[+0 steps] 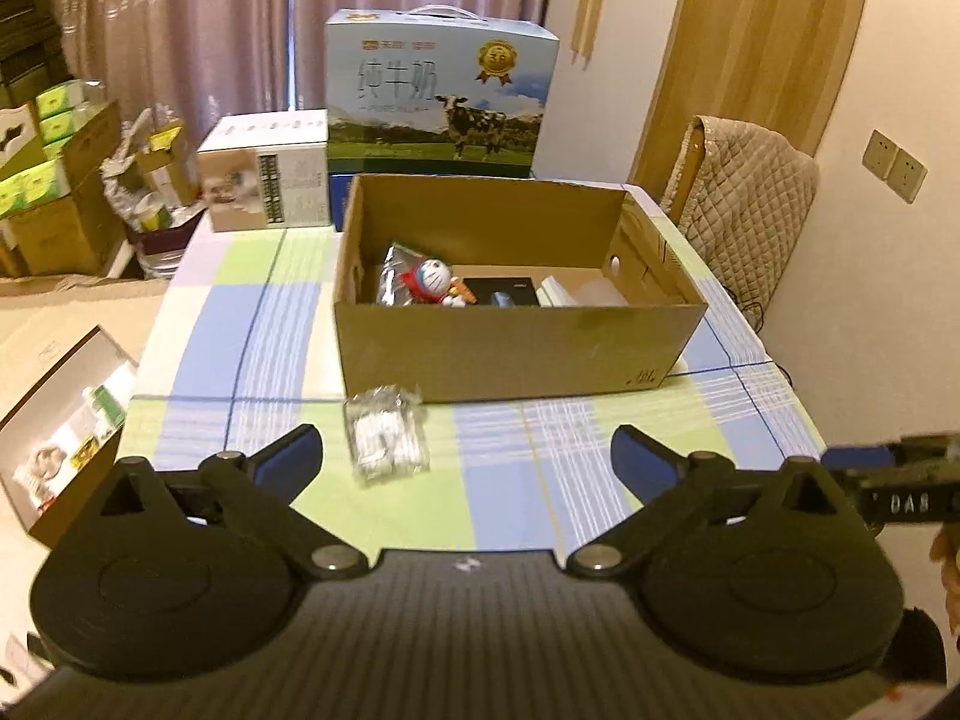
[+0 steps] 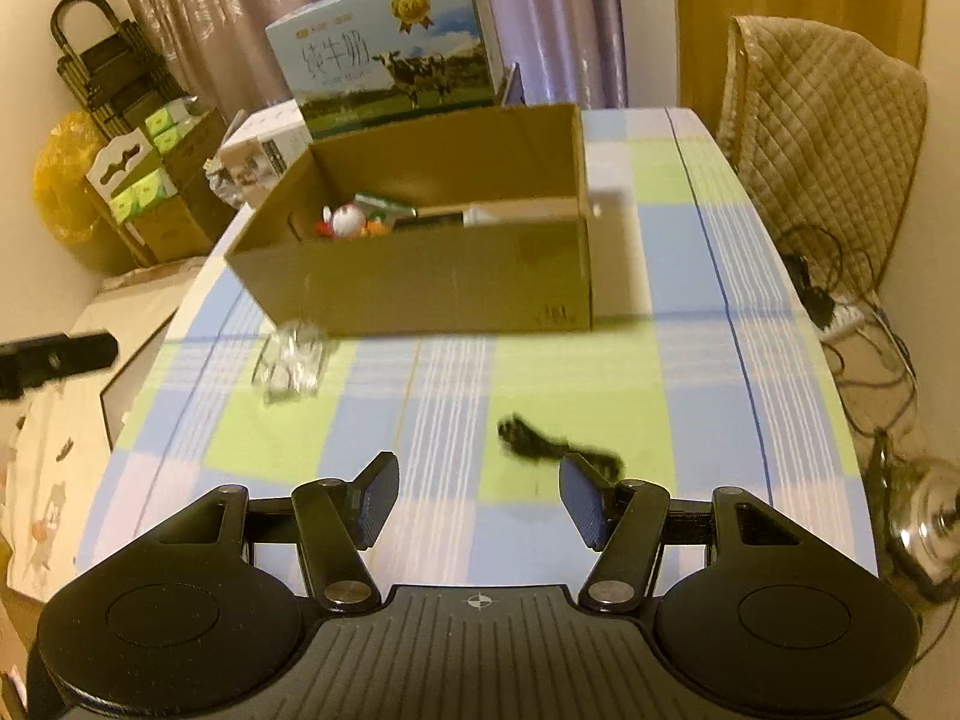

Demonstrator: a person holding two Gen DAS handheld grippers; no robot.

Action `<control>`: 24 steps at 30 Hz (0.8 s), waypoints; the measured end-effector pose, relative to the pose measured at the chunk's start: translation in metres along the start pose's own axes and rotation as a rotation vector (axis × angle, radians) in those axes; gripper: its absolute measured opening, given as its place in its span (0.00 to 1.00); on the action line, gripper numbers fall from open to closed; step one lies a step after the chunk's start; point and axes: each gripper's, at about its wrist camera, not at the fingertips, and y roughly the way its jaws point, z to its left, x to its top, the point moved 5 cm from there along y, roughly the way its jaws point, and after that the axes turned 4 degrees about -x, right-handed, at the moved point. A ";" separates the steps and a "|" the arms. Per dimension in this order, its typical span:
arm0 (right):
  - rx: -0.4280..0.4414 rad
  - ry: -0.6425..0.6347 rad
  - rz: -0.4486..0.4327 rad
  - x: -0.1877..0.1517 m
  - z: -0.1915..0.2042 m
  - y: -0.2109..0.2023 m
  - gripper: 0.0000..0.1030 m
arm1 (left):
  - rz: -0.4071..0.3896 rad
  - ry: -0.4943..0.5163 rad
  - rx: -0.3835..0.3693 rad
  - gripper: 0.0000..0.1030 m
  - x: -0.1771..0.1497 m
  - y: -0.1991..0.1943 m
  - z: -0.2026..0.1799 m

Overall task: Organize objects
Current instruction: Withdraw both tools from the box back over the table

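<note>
Only my right view showed the black cord [image 2: 555,443] on the worktop [image 2: 660,360] near my right gripper [image 2: 480,501], jaws wide. My left gripper [image 1: 467,459], also wide and empty, faced the crinkled clear packet [image 1: 387,435] lying just before the cardboard box [image 1: 510,348].

Each hand-held gripper, left [image 1: 467,456] and right [image 2: 479,501], is matte black plastic: a ribbed central body flanked by two round disc housings, with angular linkage arms pinned by silver screws. The fingers [image 2: 377,498] carry dark blue textured pads, and a small white crosshair mark sits on the ribbed body. A sliver of bare skin [image 1: 947,564] shows at the left view's right edge.
</note>
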 end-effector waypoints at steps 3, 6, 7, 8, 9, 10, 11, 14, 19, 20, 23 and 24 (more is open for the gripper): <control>-0.001 -0.006 0.008 -0.020 0.001 -0.010 0.55 | -0.018 -0.009 0.017 0.99 -0.015 -0.015 -0.001; -0.008 -0.015 0.006 -0.035 0.002 -0.018 0.55 | -0.023 -0.009 0.025 0.99 -0.031 -0.028 -0.002; -0.008 -0.017 0.004 -0.039 0.003 -0.022 0.55 | -0.023 -0.007 0.031 0.99 -0.036 -0.032 -0.003; -0.008 -0.018 0.003 -0.042 0.003 -0.024 0.55 | -0.024 -0.004 0.036 0.99 -0.041 -0.036 -0.004; -0.009 -0.022 0.002 -0.046 0.004 -0.026 0.55 | -0.024 -0.005 0.040 0.99 -0.044 -0.038 -0.004; -0.010 -0.026 0.003 -0.049 0.004 -0.029 0.55 | -0.024 -0.006 0.042 0.99 -0.048 -0.041 -0.005; -0.010 -0.027 0.003 -0.051 0.004 -0.030 0.55 | -0.023 -0.005 0.040 0.99 -0.052 -0.043 -0.006; -0.003 -0.025 0.000 -0.057 0.006 -0.036 0.55 | -0.018 -0.003 0.039 0.99 -0.063 -0.050 -0.009; -0.004 -0.032 -0.007 -0.060 0.007 -0.041 0.55 | -0.010 -0.002 0.044 0.99 -0.074 -0.054 -0.012; -0.004 -0.031 -0.007 -0.061 0.008 -0.040 0.55 | -0.008 0.000 0.043 0.99 -0.076 -0.055 -0.013; -0.002 -0.025 -0.006 -0.062 0.007 -0.041 0.55 | 0.000 0.000 0.038 0.99 -0.081 -0.055 -0.015; -0.003 -0.024 -0.007 -0.062 0.007 -0.041 0.55 | 0.001 0.000 0.038 0.99 -0.082 -0.055 -0.016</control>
